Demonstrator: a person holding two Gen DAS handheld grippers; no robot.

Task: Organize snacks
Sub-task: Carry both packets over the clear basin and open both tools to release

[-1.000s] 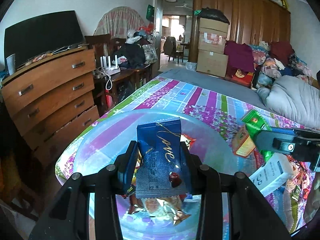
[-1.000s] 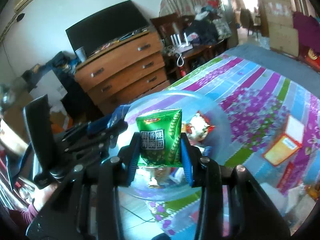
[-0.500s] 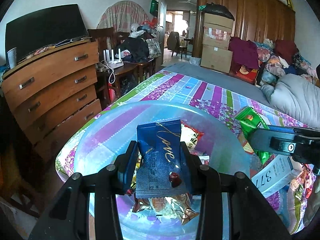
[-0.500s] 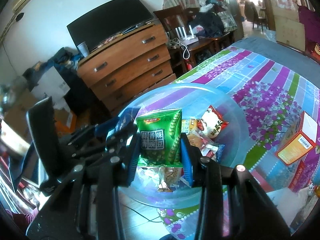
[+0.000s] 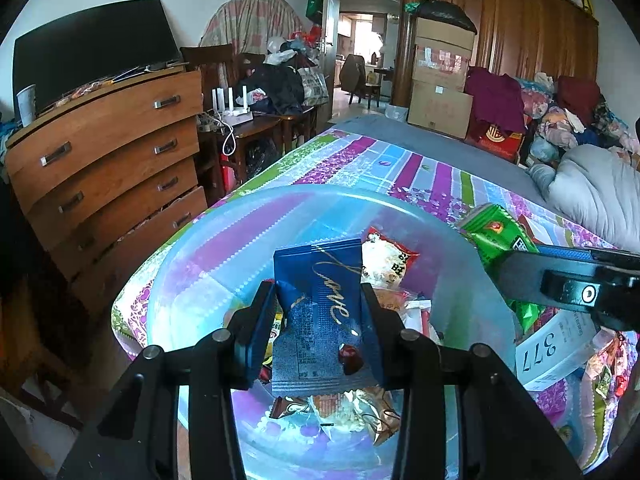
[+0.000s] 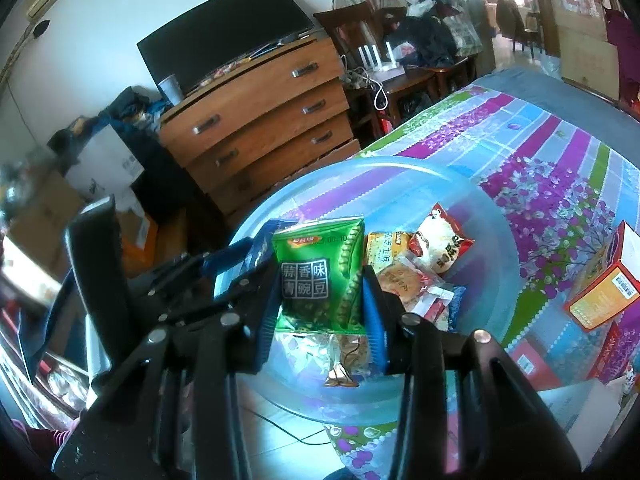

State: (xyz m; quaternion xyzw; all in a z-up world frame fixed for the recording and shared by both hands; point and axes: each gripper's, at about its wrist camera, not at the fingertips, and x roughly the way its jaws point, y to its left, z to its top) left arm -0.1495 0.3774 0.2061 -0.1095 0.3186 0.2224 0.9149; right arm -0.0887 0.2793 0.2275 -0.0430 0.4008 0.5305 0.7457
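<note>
Cluttered bedroom: over a clear plastic bowl (image 5: 192, 280) on the bed, the left claw (image 5: 318, 316) clamps a blue foil packet (image 5: 320, 312), the right claw (image 6: 320, 292) a green pea packet (image 6: 320, 276), poised for dropping in.

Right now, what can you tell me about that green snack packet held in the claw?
The green snack packet is a small glossy foil pouch printed with peas, a dark label of white Chinese characters and a small logo near its crimped top edge. It stands upright, pinched at both sides between the blue pads of the right claw, hanging over the clear plastic bowl of other snacks, apparently touching nothing else.
</note>
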